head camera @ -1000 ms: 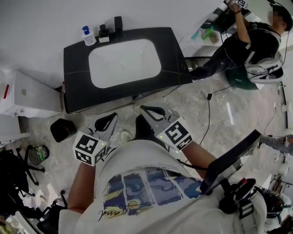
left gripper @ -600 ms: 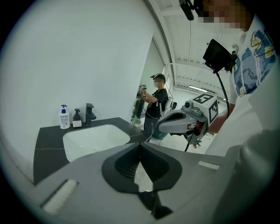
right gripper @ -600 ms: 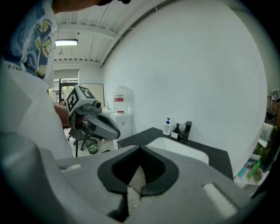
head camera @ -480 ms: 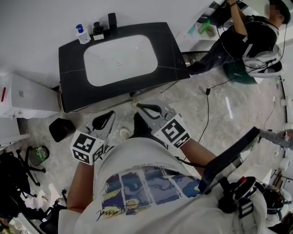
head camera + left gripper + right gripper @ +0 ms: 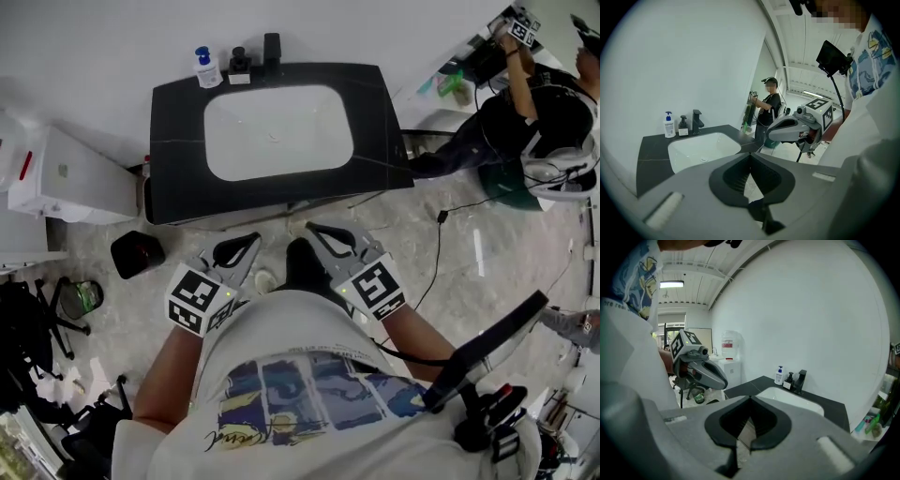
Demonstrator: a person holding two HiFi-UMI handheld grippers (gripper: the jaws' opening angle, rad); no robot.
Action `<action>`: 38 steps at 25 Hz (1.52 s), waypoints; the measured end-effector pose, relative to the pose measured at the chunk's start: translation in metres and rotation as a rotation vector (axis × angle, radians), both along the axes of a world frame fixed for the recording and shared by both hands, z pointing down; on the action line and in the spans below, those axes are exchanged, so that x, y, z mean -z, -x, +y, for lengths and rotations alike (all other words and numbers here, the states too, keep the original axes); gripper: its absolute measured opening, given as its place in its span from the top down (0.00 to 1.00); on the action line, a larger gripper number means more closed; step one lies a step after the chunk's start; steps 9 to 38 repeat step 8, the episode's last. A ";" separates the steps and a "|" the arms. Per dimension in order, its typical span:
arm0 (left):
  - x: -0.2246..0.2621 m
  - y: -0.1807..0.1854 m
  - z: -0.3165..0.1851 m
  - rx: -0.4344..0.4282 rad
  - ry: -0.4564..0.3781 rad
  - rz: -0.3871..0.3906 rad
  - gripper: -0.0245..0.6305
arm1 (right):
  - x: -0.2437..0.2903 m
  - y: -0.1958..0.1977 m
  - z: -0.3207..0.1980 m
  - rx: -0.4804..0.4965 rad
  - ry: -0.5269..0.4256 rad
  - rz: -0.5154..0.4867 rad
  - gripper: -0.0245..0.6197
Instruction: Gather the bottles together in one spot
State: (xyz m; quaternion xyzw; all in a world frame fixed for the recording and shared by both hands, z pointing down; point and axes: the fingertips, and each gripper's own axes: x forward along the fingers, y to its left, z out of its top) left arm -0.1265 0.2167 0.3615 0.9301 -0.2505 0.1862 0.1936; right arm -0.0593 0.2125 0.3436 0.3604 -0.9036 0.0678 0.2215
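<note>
A white bottle with a blue pump (image 5: 203, 67) and a small dark pump bottle (image 5: 239, 66) stand side by side at the back left of the black counter (image 5: 173, 169), next to the black faucet (image 5: 272, 47). They show small in the left gripper view, white bottle (image 5: 669, 125) and dark bottle (image 5: 683, 126), and in the right gripper view, white bottle (image 5: 779, 375) and dark bottle (image 5: 789, 380). My left gripper (image 5: 251, 240) and right gripper (image 5: 312, 228) hang over the floor in front of the counter, well short of the bottles. Both are shut and hold nothing.
A white basin (image 5: 278, 129) fills the counter's middle. A white cabinet (image 5: 66, 178) stands at the left, with a black bin (image 5: 138, 253) on the floor beside it. Another person (image 5: 534, 103) works at the far right, and a cable (image 5: 431, 253) trails over the floor.
The head view has swung, so the counter sits further right and lower in the frame. Both grippers stay shut and empty in front of my body.
</note>
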 end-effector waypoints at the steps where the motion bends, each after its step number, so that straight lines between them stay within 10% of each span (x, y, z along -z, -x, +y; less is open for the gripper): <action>1: -0.001 -0.001 -0.002 0.002 0.004 -0.002 0.96 | -0.001 -0.002 -0.003 0.000 0.002 0.002 0.96; 38: -0.001 -0.008 -0.031 0.000 -0.015 -0.016 0.96 | 0.002 -0.016 -0.034 -0.025 -0.021 -0.005 0.96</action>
